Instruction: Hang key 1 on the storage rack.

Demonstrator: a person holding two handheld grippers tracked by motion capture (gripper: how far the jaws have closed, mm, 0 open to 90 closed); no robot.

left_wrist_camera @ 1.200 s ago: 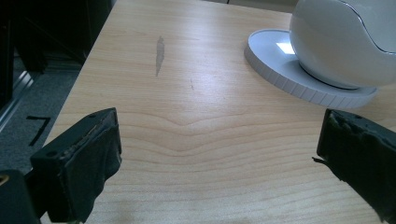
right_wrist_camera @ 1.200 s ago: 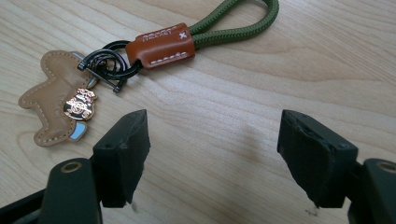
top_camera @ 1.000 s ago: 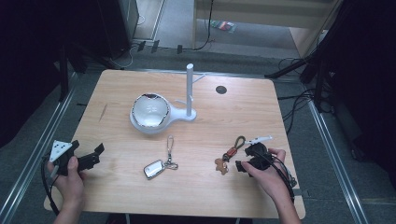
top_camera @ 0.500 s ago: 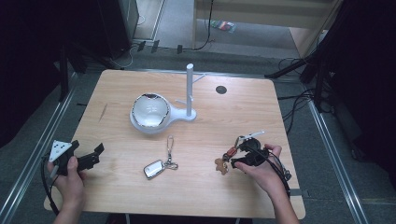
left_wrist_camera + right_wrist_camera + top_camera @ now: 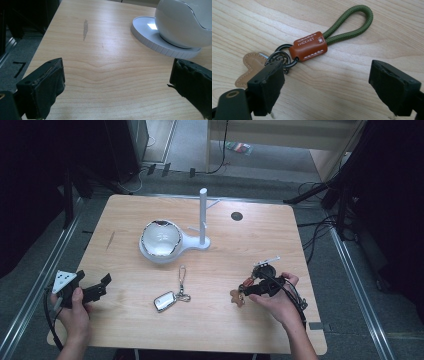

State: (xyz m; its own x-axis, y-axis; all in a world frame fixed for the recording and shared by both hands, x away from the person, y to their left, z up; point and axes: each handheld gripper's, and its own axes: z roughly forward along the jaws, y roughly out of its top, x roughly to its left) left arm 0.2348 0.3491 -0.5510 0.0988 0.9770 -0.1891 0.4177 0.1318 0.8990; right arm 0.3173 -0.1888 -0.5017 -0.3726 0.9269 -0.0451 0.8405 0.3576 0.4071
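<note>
A keychain (image 5: pixel 308 46) lies flat on the wooden table (image 5: pixel 225 245). It has a green cord loop, a brown leather sleeve, dark rings and a tan leather tag (image 5: pixel 237 297). My right gripper (image 5: pixel 324 87) hovers just above it, open, one jaw over the rings and the other off to the cord's side; the same gripper (image 5: pixel 254 286) shows at the table's front right. My left gripper (image 5: pixel 101 287) is held open near the front left corner, nothing between its jaws (image 5: pixel 117 85). A silver car key fob (image 5: pixel 165 300) on a chain lies mid-front.
A white bowl (image 5: pixel 160 240) sits on a round white base joined to an upright white post (image 5: pixel 203 215) at mid-table; the bowl (image 5: pixel 185 22) is ahead and right of the left gripper. A black round grommet (image 5: pixel 236 216) is at the back right. A dark streak (image 5: pixel 85 28) marks the wood.
My right gripper has shifted left and down onto the keychain and turned, so it now covers much of it. The left gripper and the key fob have stayed put.
</note>
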